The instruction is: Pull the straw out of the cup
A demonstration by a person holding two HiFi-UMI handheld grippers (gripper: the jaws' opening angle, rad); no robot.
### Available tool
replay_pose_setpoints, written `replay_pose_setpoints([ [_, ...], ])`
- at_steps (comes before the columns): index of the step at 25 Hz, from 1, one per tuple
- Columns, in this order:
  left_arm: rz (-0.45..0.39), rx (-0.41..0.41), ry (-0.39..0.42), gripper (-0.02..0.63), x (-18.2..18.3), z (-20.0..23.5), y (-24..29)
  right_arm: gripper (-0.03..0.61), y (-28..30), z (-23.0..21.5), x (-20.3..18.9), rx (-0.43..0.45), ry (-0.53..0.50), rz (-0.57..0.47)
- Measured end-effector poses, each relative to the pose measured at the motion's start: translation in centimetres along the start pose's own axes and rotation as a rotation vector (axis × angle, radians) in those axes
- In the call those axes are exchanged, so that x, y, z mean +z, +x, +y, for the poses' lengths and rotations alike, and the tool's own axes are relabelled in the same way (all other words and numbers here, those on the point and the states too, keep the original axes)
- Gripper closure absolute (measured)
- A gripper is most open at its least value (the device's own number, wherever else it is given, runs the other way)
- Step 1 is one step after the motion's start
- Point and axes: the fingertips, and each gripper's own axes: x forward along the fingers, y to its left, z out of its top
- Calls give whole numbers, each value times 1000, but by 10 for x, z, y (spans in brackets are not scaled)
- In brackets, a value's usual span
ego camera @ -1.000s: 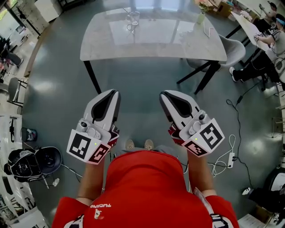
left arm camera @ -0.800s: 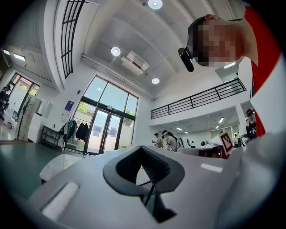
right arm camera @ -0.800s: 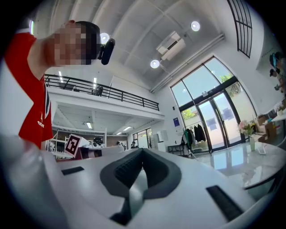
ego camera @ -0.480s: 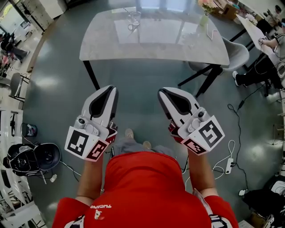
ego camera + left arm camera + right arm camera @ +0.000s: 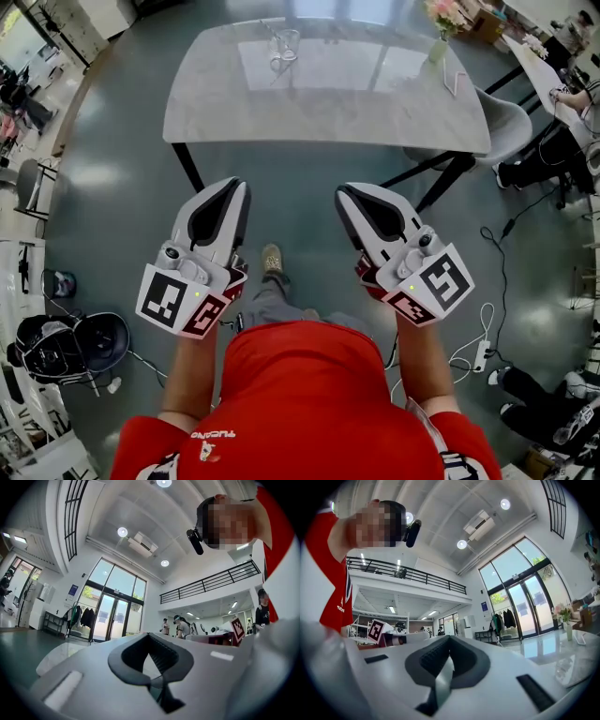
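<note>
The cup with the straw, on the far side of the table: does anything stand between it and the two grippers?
Nothing visible does. Between the left gripper, the right gripper and the cup lie only open floor and bare table top. The vase of flowers stands off to the right.

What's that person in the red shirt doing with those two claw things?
A person in a red shirt holds a gripper in each hand. The left gripper and the right gripper are both shut and empty. The cup sits on the far side of the table ahead, not yet within reach, so it is untouched.
</note>
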Motion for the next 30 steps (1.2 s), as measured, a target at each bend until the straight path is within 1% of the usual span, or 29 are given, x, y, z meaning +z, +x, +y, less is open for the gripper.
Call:
replay_pose_setpoints([
  [7, -7, -32, 19, 609, 6, 65, 53, 578, 65, -48, 1, -26, -7, 3],
  [11, -2, -53, 12, 609, 7, 103, 80, 578, 100, -75, 0, -56, -8, 9],
  [15, 12, -71, -2, 609, 6, 143, 98, 578, 137, -92, -2, -86, -9, 15],
  [20, 18, -113, -1, 609, 11, 191, 126, 578, 182, -117, -1, -140, -13, 19],
  [24, 20, -139, -5, 609, 3, 213, 147, 578, 197, -138, -6, -183, -20, 25],
  [30, 33, -149, -28, 609, -12, 234, 176, 578, 210, -163, -13, -214, -28, 50],
])
